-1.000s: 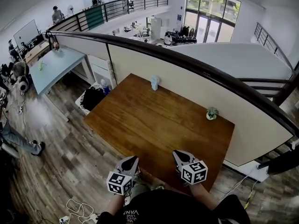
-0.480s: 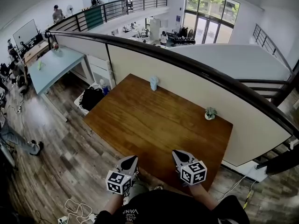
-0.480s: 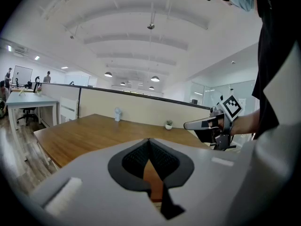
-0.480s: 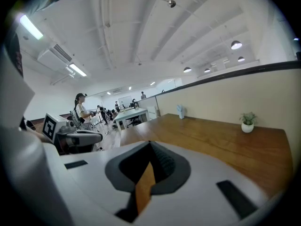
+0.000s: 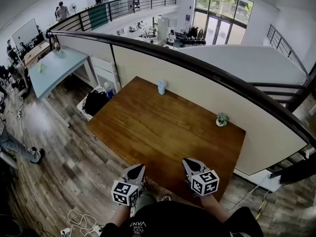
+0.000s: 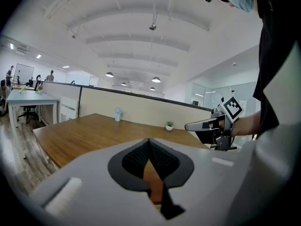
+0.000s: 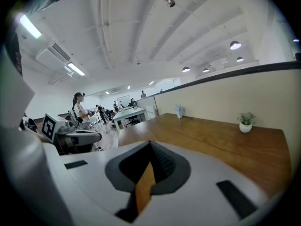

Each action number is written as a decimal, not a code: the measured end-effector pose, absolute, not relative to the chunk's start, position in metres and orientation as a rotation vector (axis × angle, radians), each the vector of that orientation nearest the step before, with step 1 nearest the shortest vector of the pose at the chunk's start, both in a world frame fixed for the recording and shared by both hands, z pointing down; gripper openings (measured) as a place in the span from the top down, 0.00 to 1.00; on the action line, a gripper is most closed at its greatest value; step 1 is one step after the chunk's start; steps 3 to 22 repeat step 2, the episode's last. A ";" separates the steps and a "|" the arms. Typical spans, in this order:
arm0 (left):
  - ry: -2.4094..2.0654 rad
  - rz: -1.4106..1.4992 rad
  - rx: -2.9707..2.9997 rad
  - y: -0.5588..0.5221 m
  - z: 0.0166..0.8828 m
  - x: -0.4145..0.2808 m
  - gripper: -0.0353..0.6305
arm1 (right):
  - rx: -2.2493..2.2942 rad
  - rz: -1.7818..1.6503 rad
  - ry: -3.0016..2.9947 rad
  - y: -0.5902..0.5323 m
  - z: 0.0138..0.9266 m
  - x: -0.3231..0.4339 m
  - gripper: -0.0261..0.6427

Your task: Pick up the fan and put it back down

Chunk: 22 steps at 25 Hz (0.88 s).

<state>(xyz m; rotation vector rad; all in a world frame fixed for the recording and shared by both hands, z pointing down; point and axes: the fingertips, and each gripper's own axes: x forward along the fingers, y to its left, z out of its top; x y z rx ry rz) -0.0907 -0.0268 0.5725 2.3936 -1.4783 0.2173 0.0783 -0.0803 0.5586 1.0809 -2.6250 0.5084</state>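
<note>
Almost nothing has moved since the earlier frame. The left gripper point(image 5: 138, 169) and the right gripper point(image 5: 189, 164) hover in the same places over the near edge of the brown wooden worktop point(image 5: 163, 132). Only a person on the far walkway point(image 5: 62, 10) has shifted a little.

The small pale-blue fan point(image 5: 161, 86) stands upright at the far edge of the worktop, just in front of the cream partition wall point(image 5: 197, 98). It is well apart from both grippers. A small green plant in a white pot point(image 5: 221, 119) stands further right along the same far edge.

The head view gives the layout from above, with the dark curved handrail point(image 5: 197, 65) over the wall and the lower floor beyond. It shows each gripper only as a grey snout behind its marker cube.

The left gripper view looks level across the worktop. The fan point(image 6: 118, 114) and the plant point(image 6: 169, 125) sit small against the wall, and the right gripper point(image 6: 188, 125) shows side-on at the right.

The right gripper view shows the same row from the other end. The left gripper point(image 7: 96, 136) is at its left, with people round a pale table point(image 7: 129, 113) behind it.

Each gripper's own view settles the fingers. On both, they are pressed together at the tips and nothing is between them. Only a sliver of worktop shows through the slot below. Neither gripper touches the fan.
</note>
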 end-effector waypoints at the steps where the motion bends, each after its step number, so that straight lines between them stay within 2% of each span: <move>1: -1.477 0.218 2.393 -0.027 0.573 -0.091 0.93 | 1.082 0.511 -2.625 -0.081 0.558 0.078 0.94; 22: -1.475 0.218 2.392 -0.028 0.573 -0.091 0.93 | 1.083 0.514 -2.625 -0.081 0.558 0.078 0.94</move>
